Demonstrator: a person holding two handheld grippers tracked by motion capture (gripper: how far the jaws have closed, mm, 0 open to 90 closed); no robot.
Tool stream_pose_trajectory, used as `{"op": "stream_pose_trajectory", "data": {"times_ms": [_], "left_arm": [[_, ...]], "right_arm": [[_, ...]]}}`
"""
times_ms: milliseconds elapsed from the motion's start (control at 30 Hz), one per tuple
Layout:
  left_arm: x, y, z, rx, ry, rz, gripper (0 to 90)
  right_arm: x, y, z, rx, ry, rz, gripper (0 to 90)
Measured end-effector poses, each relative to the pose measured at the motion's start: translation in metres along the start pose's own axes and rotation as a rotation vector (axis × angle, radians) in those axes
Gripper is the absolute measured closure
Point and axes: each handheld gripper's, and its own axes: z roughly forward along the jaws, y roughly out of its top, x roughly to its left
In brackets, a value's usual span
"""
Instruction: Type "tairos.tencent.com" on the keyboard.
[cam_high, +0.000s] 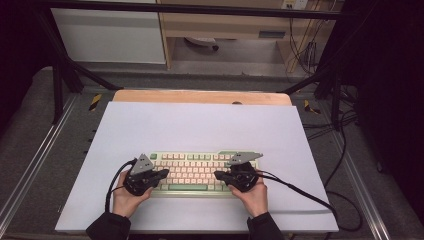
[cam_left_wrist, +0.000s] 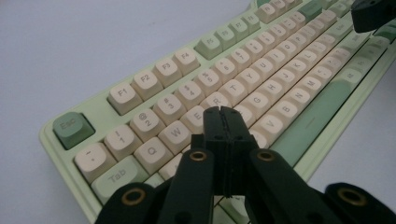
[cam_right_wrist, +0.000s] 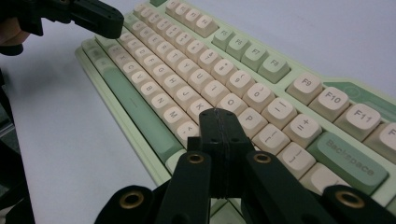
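A pale green keyboard (cam_high: 192, 171) with cream and green keys lies on the white mat, near its front. My left gripper (cam_high: 165, 173) hovers over the keyboard's left end, jaws shut and empty. In the left gripper view its tip (cam_left_wrist: 223, 110) sits above the keyboard (cam_left_wrist: 261, 70) around the E and R keys. My right gripper (cam_high: 217, 175) is over the right end, also shut with nothing in it. Its tip (cam_right_wrist: 219, 112) hangs above the keyboard (cam_right_wrist: 196, 65) near the L and P keys. The two tips point toward each other.
The white mat (cam_high: 200, 127) covers a wooden tabletop (cam_high: 200, 96). Black cables (cam_high: 300, 192) trail from the grippers across the mat's front and right. Metal frame rails run along both sides. A pale cabinet and shelving stand beyond the table.
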Motion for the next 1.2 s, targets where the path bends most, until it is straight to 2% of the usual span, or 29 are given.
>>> {"op": "stream_pose_trajectory", "data": {"times_ms": [267,567,800,1200], "left_arm": [[0.005,-0.006,-0.008,-0.003,0.007,-0.008,89.7],[0.007,-0.008,-0.010,-0.006,0.008,-0.015,89.7],[0.008,-0.009,-0.009,-0.004,0.008,-0.018,89.8],[0.008,-0.009,-0.008,0.000,0.007,-0.017,89.7]], "right_arm": [[0.003,0.010,0.012,-0.009,-0.015,0.020,90.0],[0.001,0.019,0.031,0.017,-0.044,0.017,90.0],[-0.004,0.018,0.042,0.035,-0.061,0.021,90.0],[-0.005,0.016,0.047,0.044,-0.066,0.024,90.0]]}}
